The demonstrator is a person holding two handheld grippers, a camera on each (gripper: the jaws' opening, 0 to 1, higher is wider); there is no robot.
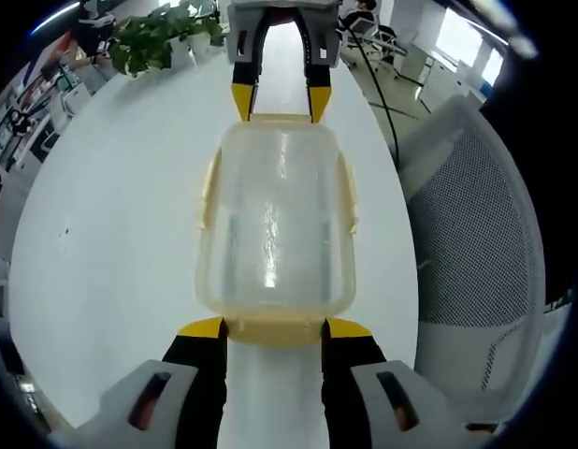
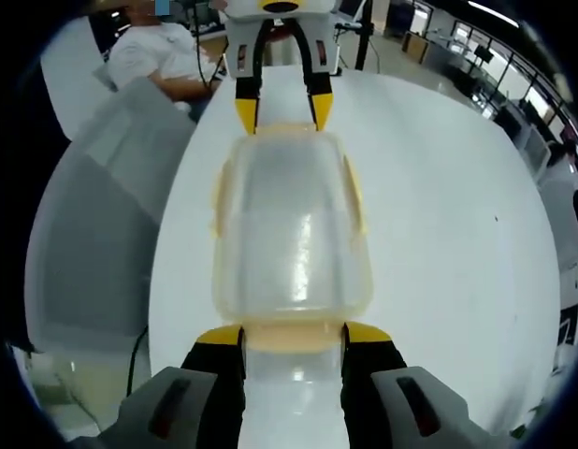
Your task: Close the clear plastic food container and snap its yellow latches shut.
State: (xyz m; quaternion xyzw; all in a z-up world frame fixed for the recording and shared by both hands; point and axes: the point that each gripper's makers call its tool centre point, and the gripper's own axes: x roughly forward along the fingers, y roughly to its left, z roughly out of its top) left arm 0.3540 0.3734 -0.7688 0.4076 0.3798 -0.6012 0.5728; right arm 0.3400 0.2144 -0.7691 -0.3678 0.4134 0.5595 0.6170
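Nearest my left camera, the left gripper (image 1: 274, 329) has its yellow-tipped jaws apart, one at each corner of the near end latch (image 1: 275, 329) of the clear plastic food container (image 1: 274, 223). I cannot tell whether the tips touch it. The container sits lid-on at the middle of the white table (image 1: 111, 224). Its yellow side latches (image 1: 347, 192) lie along the long sides, but I cannot tell whether they are snapped down.

At the far end in the left gripper view, the right gripper (image 1: 281, 101) faces me, jaws apart, tips just beside the far end latch (image 1: 281, 119).

From the right gripper view, the same layout is mirrored: the right gripper (image 2: 294, 336) straddles its near end latch (image 2: 294, 335), and the left gripper (image 2: 281, 114) stands at the opposite end.

I read no brand, label or writing on the container.

Beyond the table: a potted plant (image 1: 156, 39), a mesh chair (image 1: 476, 234), and a seated person (image 2: 163, 61) in white.
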